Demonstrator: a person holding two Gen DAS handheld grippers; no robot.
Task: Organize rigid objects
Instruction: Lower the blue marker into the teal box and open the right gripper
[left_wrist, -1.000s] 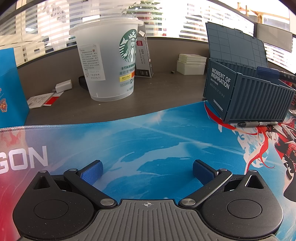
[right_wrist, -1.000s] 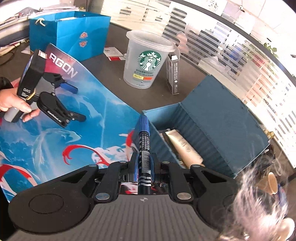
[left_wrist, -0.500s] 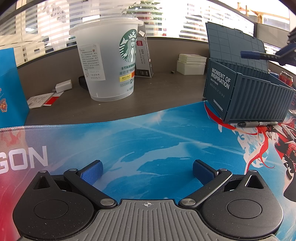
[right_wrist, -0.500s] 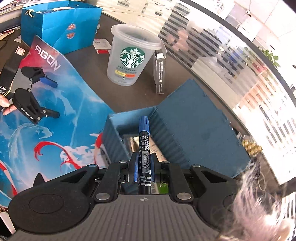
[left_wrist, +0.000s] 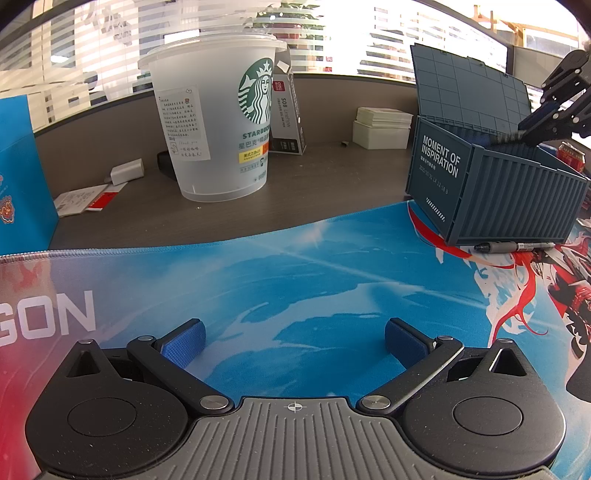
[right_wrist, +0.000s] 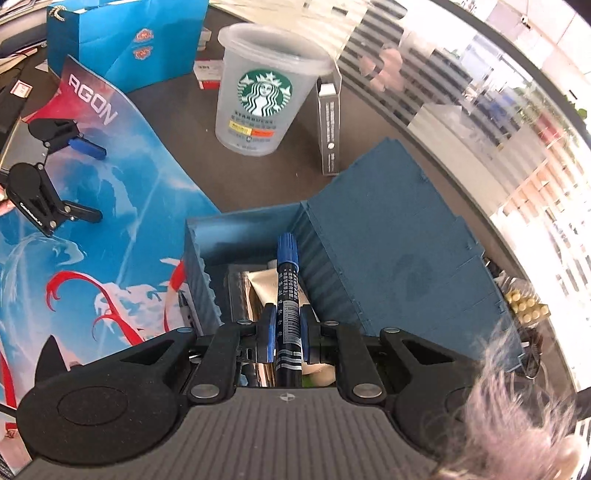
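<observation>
My right gripper (right_wrist: 286, 326) is shut on a blue-capped marker (right_wrist: 287, 280) and holds it over the open blue container box (right_wrist: 388, 236), tip pointing into it. A cream tube (right_wrist: 263, 286) and other items lie inside the box. In the left wrist view the box (left_wrist: 517, 192) stands at the right with its lid up, and the right gripper (left_wrist: 546, 122) hangs over it. A grey pen (left_wrist: 515, 246) lies on the mat against the box's front wall. My left gripper (left_wrist: 293, 338) is open and empty, low over the blue mat (left_wrist: 295, 273).
A Starbucks cup (left_wrist: 221, 125) stands on the grey desk behind the mat, with a small upright carton (left_wrist: 286, 110) beside it. White boxes (left_wrist: 382, 127) sit further back. A blue paper bag (right_wrist: 125, 40) stands at the left. A charger (left_wrist: 127, 171) and papers lie near the cup.
My right gripper has carried the marker from beside the box's front corner to over its open inside and lowered it. The left gripper has not moved.
</observation>
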